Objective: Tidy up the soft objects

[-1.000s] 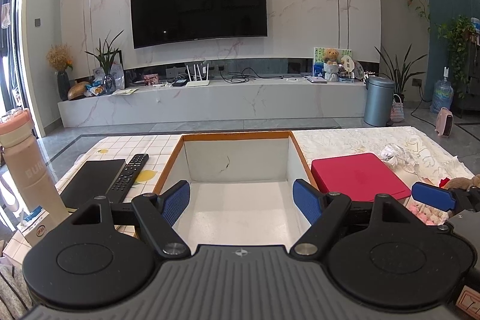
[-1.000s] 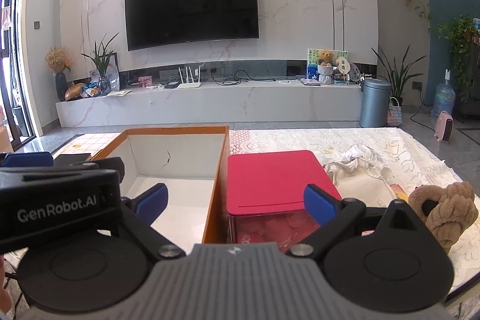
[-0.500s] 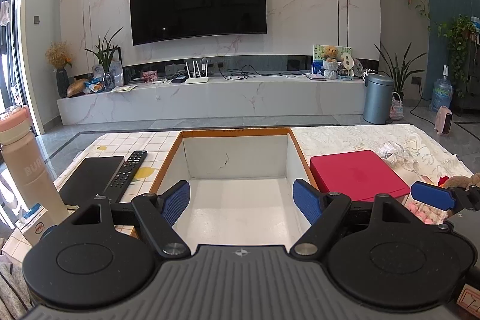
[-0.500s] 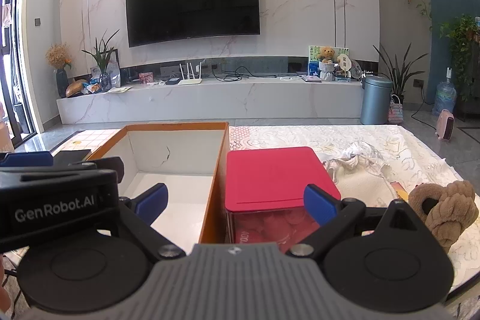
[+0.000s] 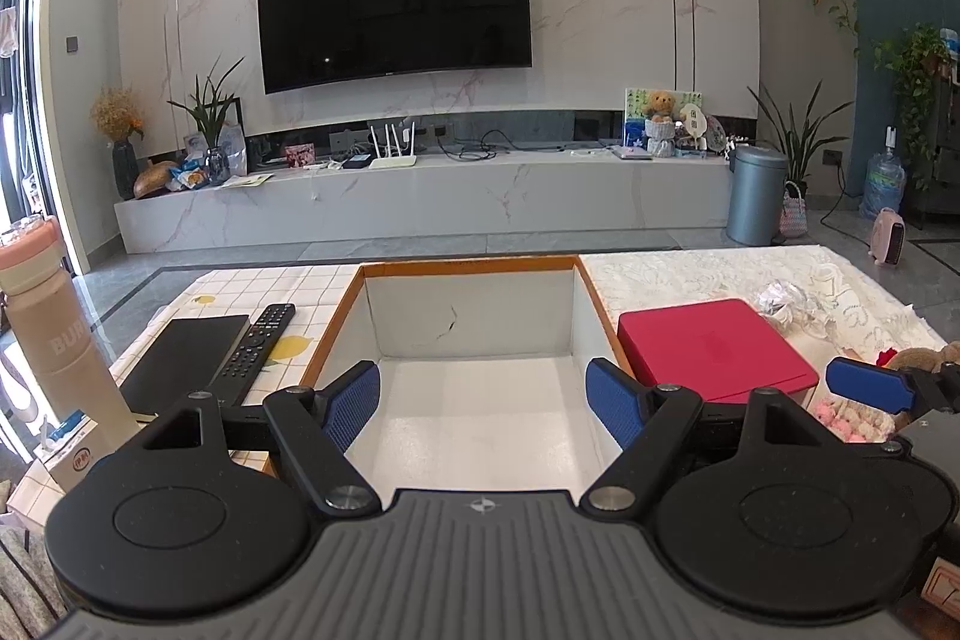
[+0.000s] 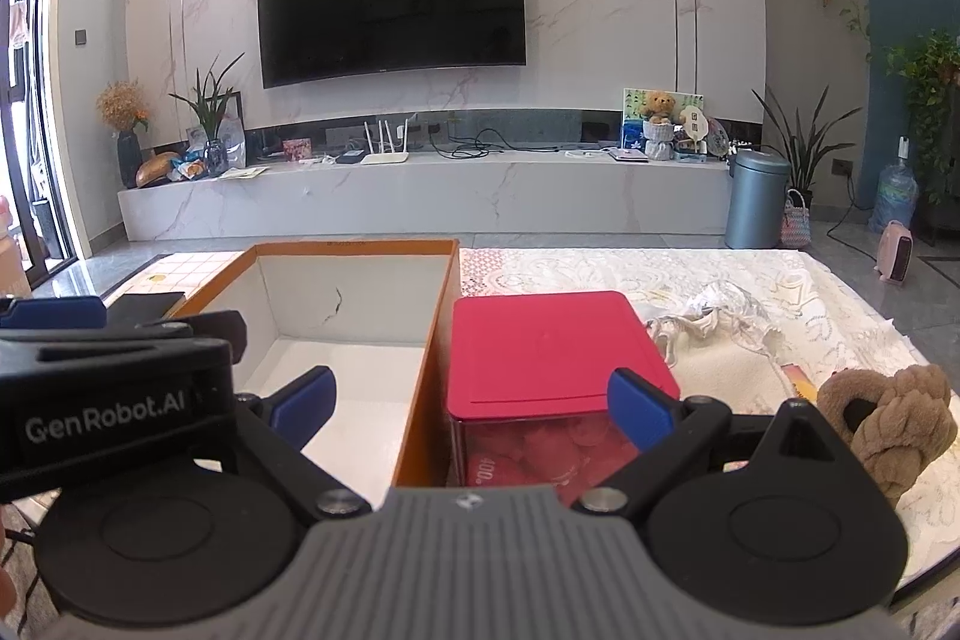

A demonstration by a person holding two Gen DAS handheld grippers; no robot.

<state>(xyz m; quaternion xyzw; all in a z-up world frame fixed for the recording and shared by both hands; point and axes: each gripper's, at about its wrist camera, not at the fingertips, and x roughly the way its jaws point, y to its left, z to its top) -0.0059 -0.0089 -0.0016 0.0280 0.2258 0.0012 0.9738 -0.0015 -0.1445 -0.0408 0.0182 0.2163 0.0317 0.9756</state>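
Hovering wide open and empty, the left gripper [image 5: 483,409] and right gripper [image 6: 474,397] are flanking "GenRobot.AI" lettering near the orange-rimmed box [image 6: 420,388].

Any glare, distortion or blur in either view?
Left wrist view: fisheye bends the black wall television; ceiling spotlights glare on the marble; blown-out window at the left edge. Right wrist view: same bending and glare; the brown plush toy and red-lidded clear box stay sharp.

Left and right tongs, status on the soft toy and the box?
Left tongs open, empty, over the open box. Right tongs open, empty. Brown plush toy untouched on the cloth. Red-lidded container sits between box and toy.
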